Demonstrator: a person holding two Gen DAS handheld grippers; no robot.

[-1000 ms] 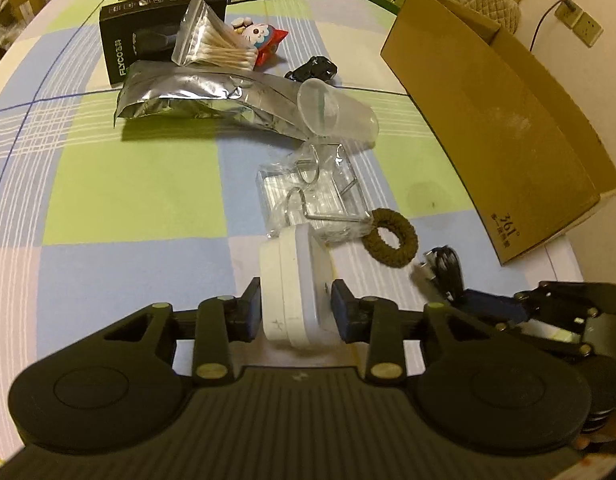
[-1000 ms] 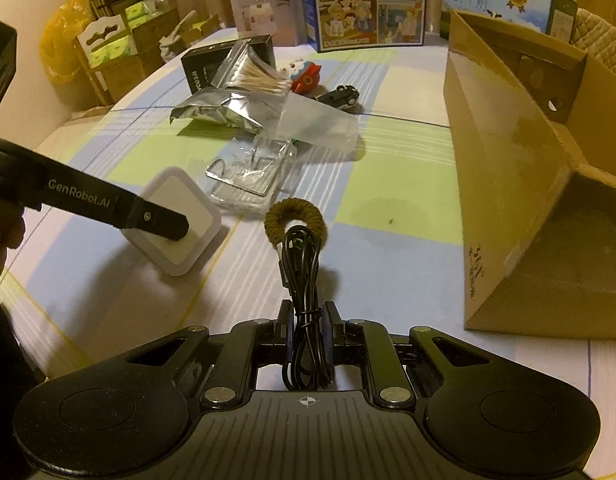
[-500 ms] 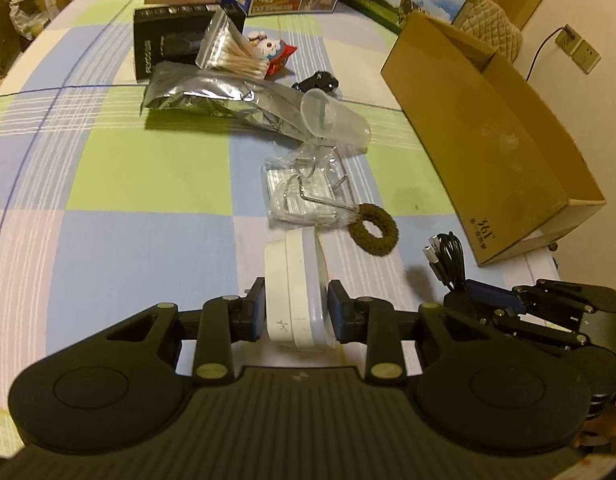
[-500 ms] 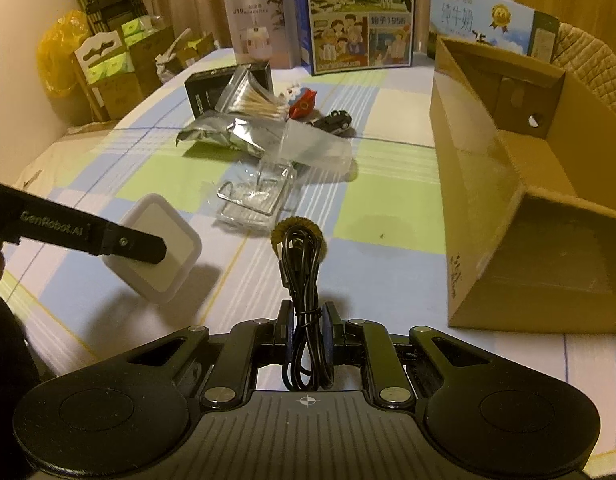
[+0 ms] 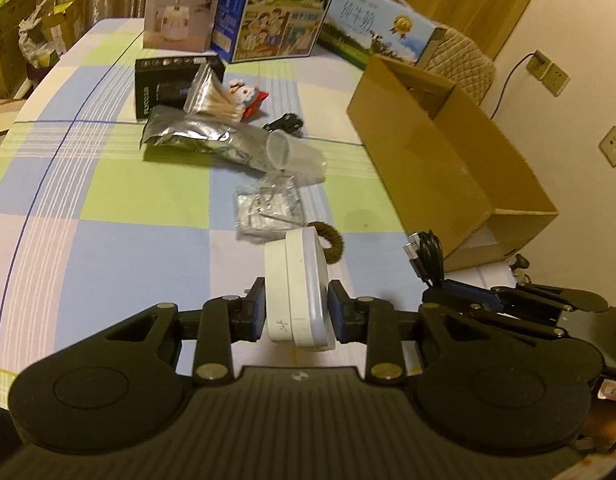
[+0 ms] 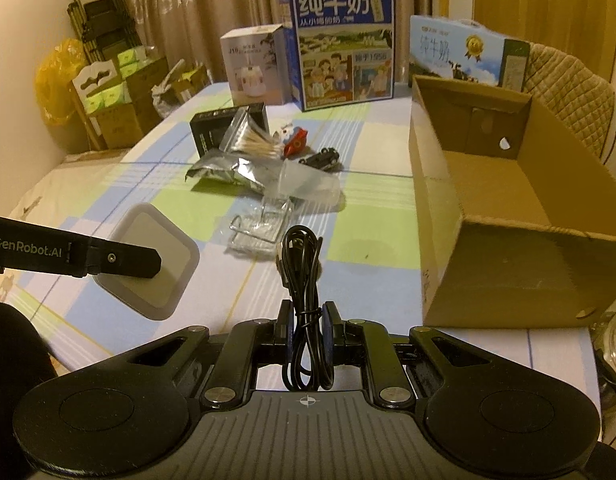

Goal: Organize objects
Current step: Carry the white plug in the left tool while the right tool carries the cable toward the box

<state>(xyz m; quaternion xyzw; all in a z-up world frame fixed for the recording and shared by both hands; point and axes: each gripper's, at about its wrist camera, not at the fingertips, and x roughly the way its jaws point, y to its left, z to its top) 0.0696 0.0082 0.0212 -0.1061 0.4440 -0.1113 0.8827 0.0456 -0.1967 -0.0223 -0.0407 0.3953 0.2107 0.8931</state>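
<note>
My left gripper (image 5: 296,312) is shut on a white square box (image 5: 298,292), held on edge above the checked tablecloth; from the right wrist view the same white box (image 6: 156,264) hangs at the left, clamped by the left gripper's fingers (image 6: 124,260). My right gripper (image 6: 306,328) is shut on a bundled black cable (image 6: 304,280), which stands up between its pads; the left wrist view shows that cable (image 5: 425,258) at the right. An open cardboard box (image 6: 507,216) sits to the right. A brown hair ring (image 5: 333,242) lies just behind the white box.
On the table lie a clear bag of wire hooks (image 5: 268,210), a clear plastic cup (image 5: 294,156), a silver foil pouch (image 5: 196,140), a bag of cotton swabs (image 5: 214,98), a black box (image 5: 164,84), a small toy (image 5: 250,98) and a black toy car (image 5: 286,123). Milk cartons (image 6: 343,44) stand behind.
Both grippers have risen off the table with their loads, so the table objects look smaller and farther. The white box and the cable are now lifted clear of the cloth.
</note>
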